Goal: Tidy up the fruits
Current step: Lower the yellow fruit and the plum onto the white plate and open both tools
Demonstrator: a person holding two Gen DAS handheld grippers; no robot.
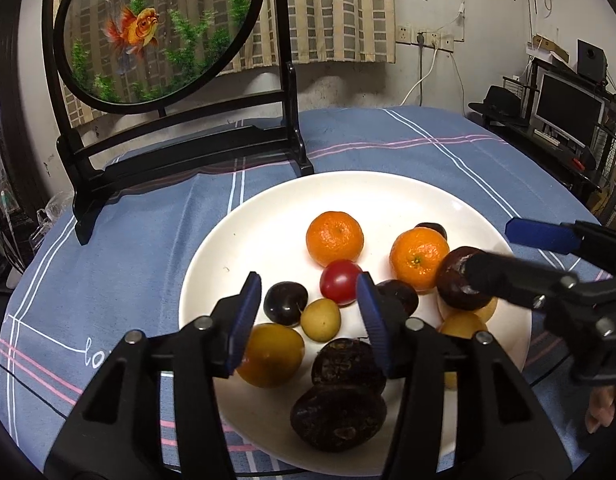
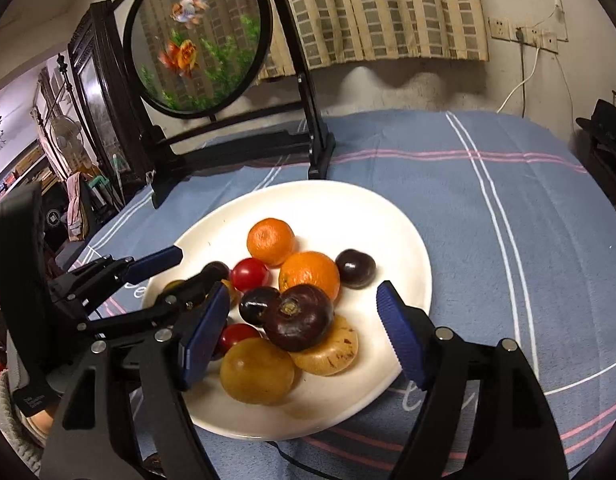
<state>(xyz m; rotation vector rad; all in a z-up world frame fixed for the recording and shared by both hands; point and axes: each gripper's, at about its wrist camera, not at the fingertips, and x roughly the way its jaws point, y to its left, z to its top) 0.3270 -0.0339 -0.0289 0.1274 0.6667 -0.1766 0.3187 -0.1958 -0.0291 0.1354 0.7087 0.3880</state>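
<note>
A white plate (image 1: pixel 212 264) on the blue checked cloth holds mixed fruit: two tangerines (image 1: pixel 335 237), a red cherry tomato (image 1: pixel 340 281), dark cherries (image 1: pixel 285 303), yellow plums (image 1: pixel 270 354) and several dark brown water chestnuts (image 1: pixel 337 417). My left gripper (image 1: pixel 308 320) is open and empty, low over the plate's near side, its fingers either side of a small yellow fruit (image 1: pixel 320 319). My right gripper (image 2: pixel 304 336) is open and empty, its fingers either side of a dark chestnut (image 2: pixel 299 317) that lies on a pale peeled one (image 2: pixel 327 348). The plate also shows in the right wrist view (image 2: pixel 387 216).
A black wooden stand with a round goldfish screen (image 1: pixel 156 28) stands on the table behind the plate, to the left. The blue cloth (image 1: pixel 387 144) reaches to the round table's edges. Shelves and a monitor (image 1: pixel 567 108) are beyond the right edge.
</note>
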